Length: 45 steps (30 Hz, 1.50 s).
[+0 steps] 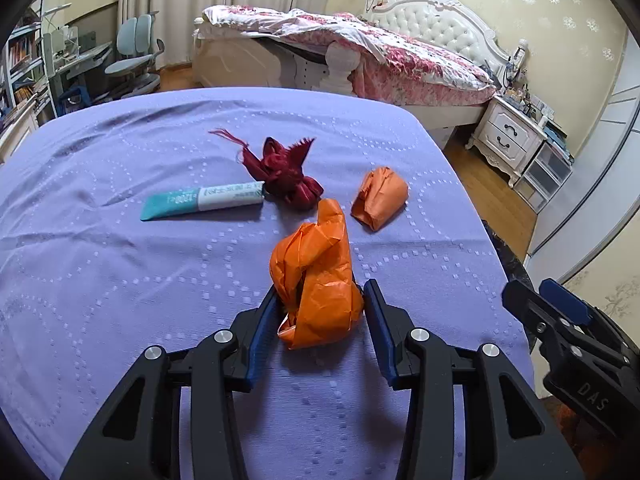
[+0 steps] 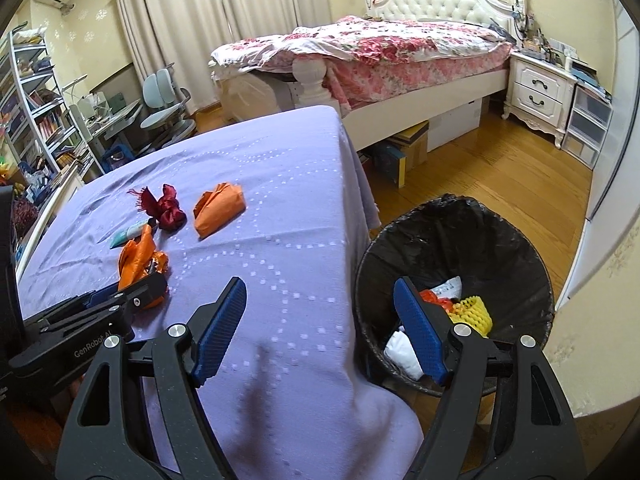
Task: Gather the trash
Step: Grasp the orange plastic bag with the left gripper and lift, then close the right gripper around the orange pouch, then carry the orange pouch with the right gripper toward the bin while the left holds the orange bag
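A crumpled orange paper wad lies on the purple tablecloth. My left gripper is shut on its lower part, a blue pad pressing each side. Beyond it lie a second orange wad, a dark red cloth bundle and a teal-and-white tube. In the right wrist view, my right gripper stands open and empty over the table's right edge. To its right, on the floor, a black-lined trash bin holds several scraps. The left gripper and its held wad show at the left.
Behind the table stands a white bed with a floral quilt. A white nightstand is at the far right, with a desk chair and bookshelves at the left. Wooden floor surrounds the bin.
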{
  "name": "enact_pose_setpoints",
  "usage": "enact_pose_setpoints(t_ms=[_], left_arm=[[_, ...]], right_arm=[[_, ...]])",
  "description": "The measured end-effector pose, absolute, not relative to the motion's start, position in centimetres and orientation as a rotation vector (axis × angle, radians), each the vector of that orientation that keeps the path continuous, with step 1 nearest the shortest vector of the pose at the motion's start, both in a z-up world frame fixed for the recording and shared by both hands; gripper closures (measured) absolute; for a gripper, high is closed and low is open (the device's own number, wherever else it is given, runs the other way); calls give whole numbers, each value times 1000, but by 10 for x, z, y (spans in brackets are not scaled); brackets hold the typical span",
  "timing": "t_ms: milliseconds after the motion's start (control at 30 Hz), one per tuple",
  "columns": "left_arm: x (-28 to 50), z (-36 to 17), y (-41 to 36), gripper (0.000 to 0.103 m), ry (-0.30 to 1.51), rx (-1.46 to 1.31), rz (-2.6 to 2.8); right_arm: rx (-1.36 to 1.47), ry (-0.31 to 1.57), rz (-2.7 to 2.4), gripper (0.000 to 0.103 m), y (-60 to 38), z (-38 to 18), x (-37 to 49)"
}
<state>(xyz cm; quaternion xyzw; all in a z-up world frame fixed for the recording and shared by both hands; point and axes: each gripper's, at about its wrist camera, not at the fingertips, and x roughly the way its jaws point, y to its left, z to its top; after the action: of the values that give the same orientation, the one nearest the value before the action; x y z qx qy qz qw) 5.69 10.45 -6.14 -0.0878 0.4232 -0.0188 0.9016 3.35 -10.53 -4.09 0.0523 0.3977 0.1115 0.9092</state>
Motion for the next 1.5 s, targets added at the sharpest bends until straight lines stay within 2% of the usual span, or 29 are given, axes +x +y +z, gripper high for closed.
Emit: enact_pose_setpoints(t_ms=[600, 933, 1000, 1267, 1500], left_arm=[[46, -58, 214, 60, 839, -187, 166], [47, -62, 236, 59, 846, -230, 189], [47, -62, 236, 59, 842, -228, 184], [48, -62, 238, 59, 840, -228, 174], [45, -61, 234, 60, 840, -221, 167]], right_arm=[[84, 861, 285, 29, -22, -37, 84], [56, 909, 182, 30, 7, -47, 117], [22, 905, 184, 35, 7, -47, 114], [18, 898, 286, 74, -12, -51, 95], [30, 898, 312, 75, -10, -47, 78]])
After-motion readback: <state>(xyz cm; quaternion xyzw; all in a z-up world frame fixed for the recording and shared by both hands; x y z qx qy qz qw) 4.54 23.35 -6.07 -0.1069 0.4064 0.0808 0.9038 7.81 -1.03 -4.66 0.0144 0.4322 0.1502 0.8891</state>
